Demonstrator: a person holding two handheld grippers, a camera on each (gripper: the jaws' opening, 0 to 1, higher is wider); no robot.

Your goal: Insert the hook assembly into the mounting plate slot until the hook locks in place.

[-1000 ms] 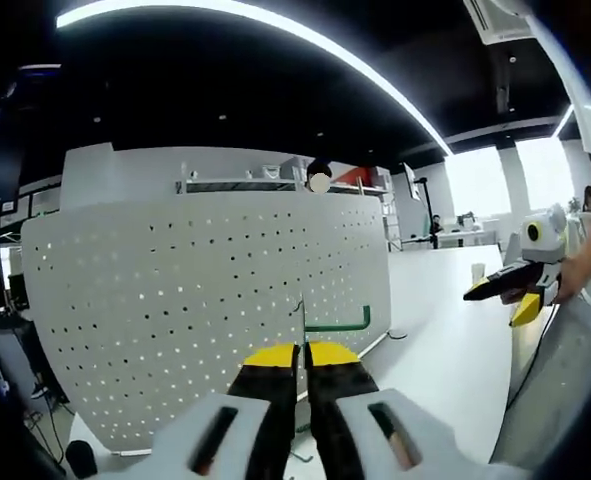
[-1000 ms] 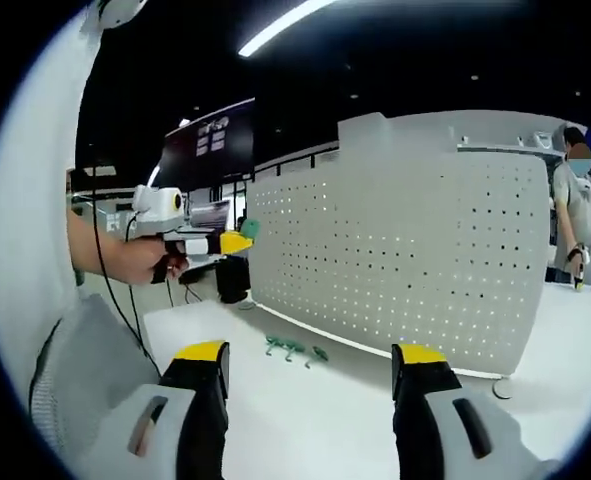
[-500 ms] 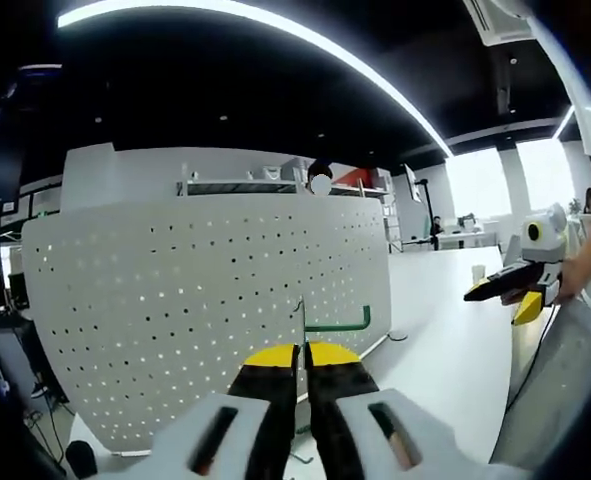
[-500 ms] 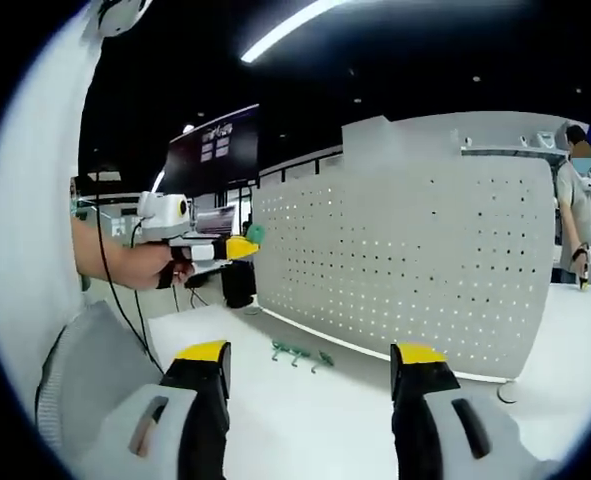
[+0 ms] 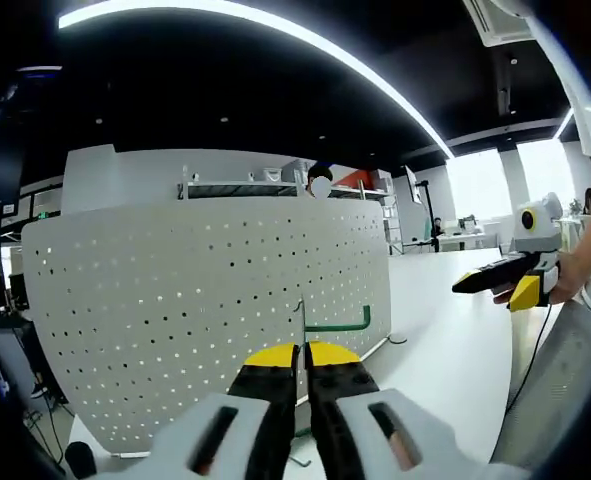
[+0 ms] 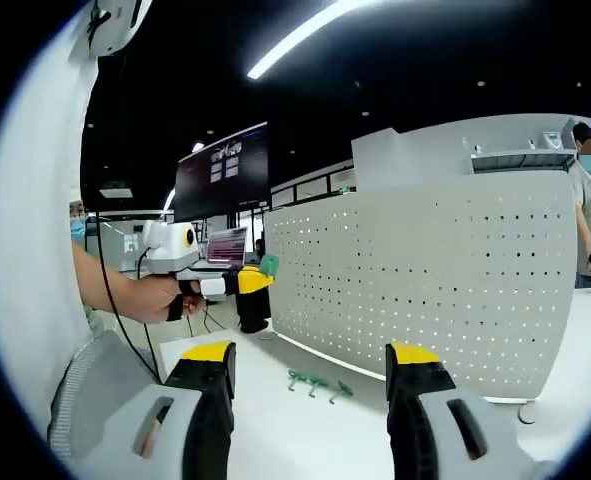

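left gripper [image 5: 302, 352] jaws clamp one green hook [image 5: 337, 324] | one pegboard [image 5: 175, 300] | spare hooks [image 6: 315, 383]

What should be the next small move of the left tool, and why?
Probably ease the left tool forward toward the perforated panel. It is shut on the green hook, which hangs in front of the holes and does not look seated yet. The right tool is open and holds nothing, with spare green hooks lying on the white table.
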